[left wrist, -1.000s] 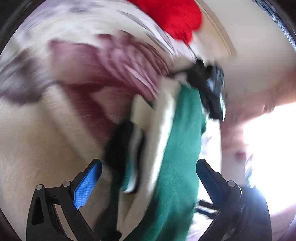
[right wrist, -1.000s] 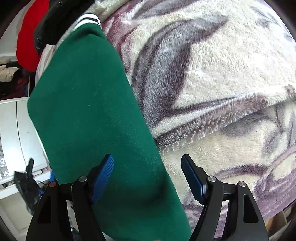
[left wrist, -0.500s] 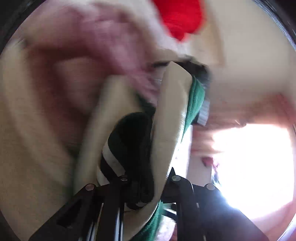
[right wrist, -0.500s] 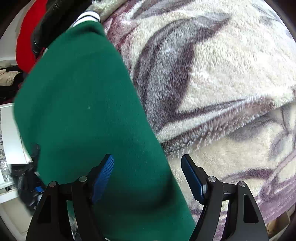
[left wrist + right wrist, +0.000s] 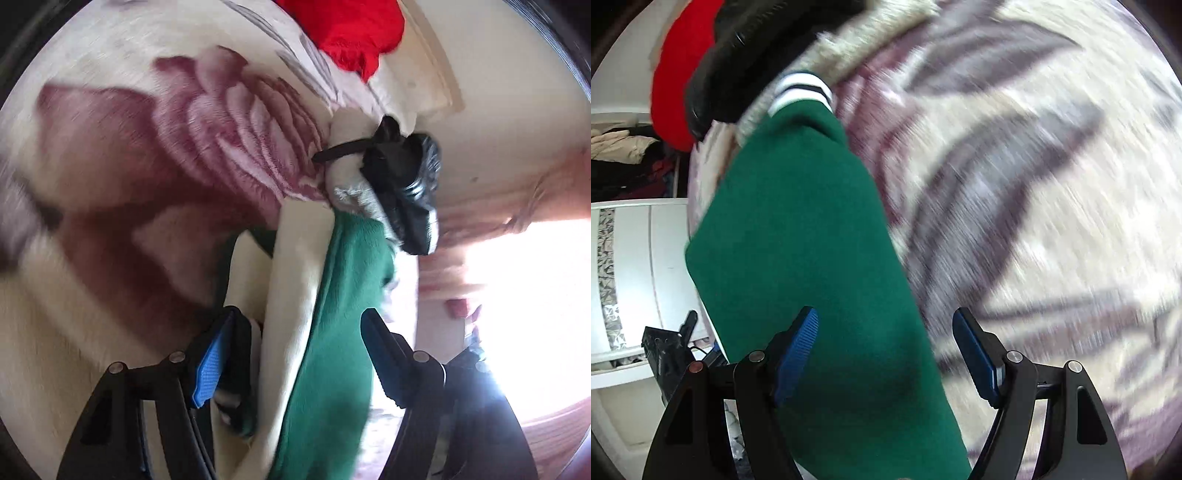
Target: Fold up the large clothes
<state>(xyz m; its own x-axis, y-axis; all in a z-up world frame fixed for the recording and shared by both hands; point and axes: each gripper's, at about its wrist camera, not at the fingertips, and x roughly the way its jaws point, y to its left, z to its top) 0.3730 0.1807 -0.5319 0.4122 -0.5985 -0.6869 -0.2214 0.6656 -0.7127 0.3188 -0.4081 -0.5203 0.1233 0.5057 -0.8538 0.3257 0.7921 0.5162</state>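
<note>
A green and cream jacket (image 5: pixel 328 332) with striped black-and-white cuffs lies on a plush floral blanket (image 5: pixel 129 155). In the left wrist view my left gripper (image 5: pixel 295 354) is open, its blue pads either side of the jacket's folded cream and green layers. In the right wrist view the jacket's green panel (image 5: pixel 812 258) runs up to a striped cuff (image 5: pixel 801 90). My right gripper (image 5: pixel 886 350) is open over the panel's lower edge, with the blanket (image 5: pixel 1034 184) on the right.
A red garment (image 5: pixel 351 33) and a black garment (image 5: pixel 406 177) lie at the blanket's far end; both also show in the right wrist view, red (image 5: pixel 676 85) and black (image 5: pixel 746 51). White cabinets (image 5: pixel 635 258) stand to the left. Bright window glare fills the left view's right side.
My left gripper was shut on the jacket's folded layers half a second ago and has opened. The right gripper stays open, and its view has shifted with motion blur.
</note>
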